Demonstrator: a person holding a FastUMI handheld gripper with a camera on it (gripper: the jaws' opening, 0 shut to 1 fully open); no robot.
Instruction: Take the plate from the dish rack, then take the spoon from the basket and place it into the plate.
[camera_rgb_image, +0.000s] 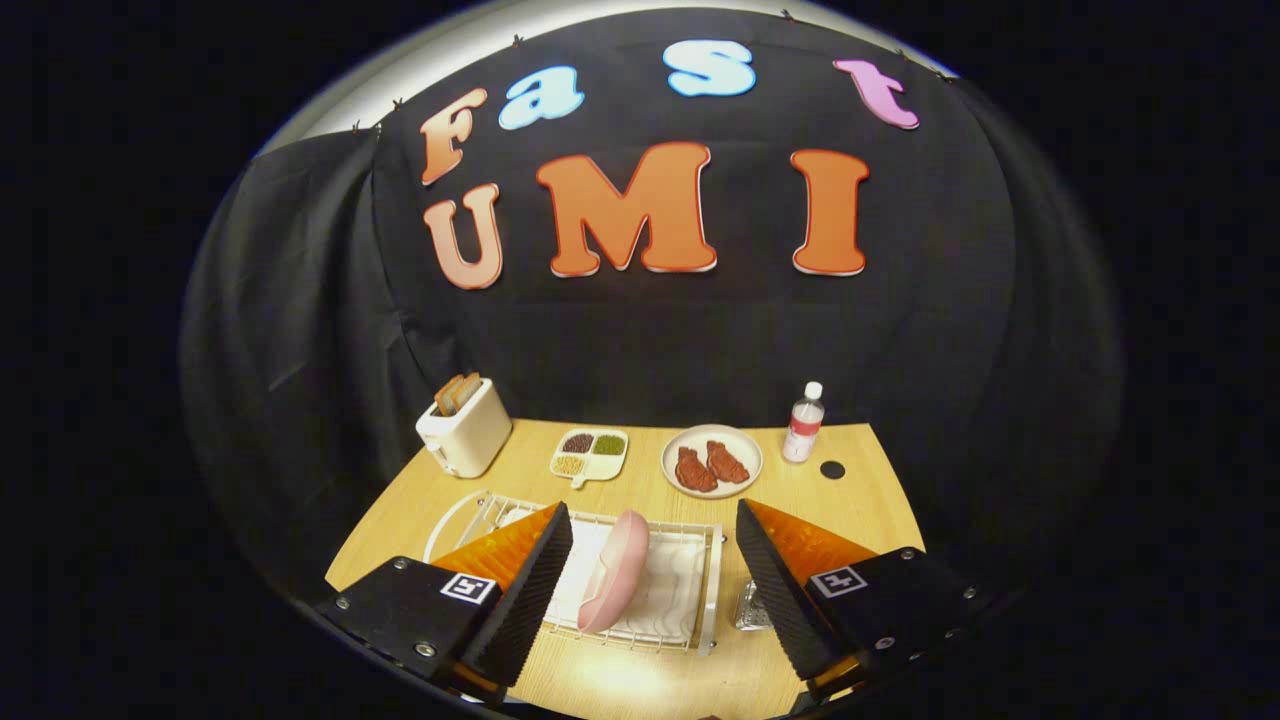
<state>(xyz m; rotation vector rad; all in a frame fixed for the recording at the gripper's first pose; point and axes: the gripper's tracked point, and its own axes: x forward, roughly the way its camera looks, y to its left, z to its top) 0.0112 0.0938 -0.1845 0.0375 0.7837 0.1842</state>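
A pink plate (615, 570) stands on edge in the white wire dish rack (690, 600) on the wooden table. My gripper (655, 525) is open above the rack, and the plate shows in the gap between its two fingers, lower down and apart from both. By the right finger's inner edge sits a small silvery metal container (752, 607), partly hidden; I cannot tell whether it is the basket, and no spoon can be made out.
At the back of the table stand a white toaster (463, 432) with bread slices, a divided dish (590, 455) of beans, a white plate (712, 460) with two pieces of meat, a small bottle (803, 423) and a black cap (832, 469).
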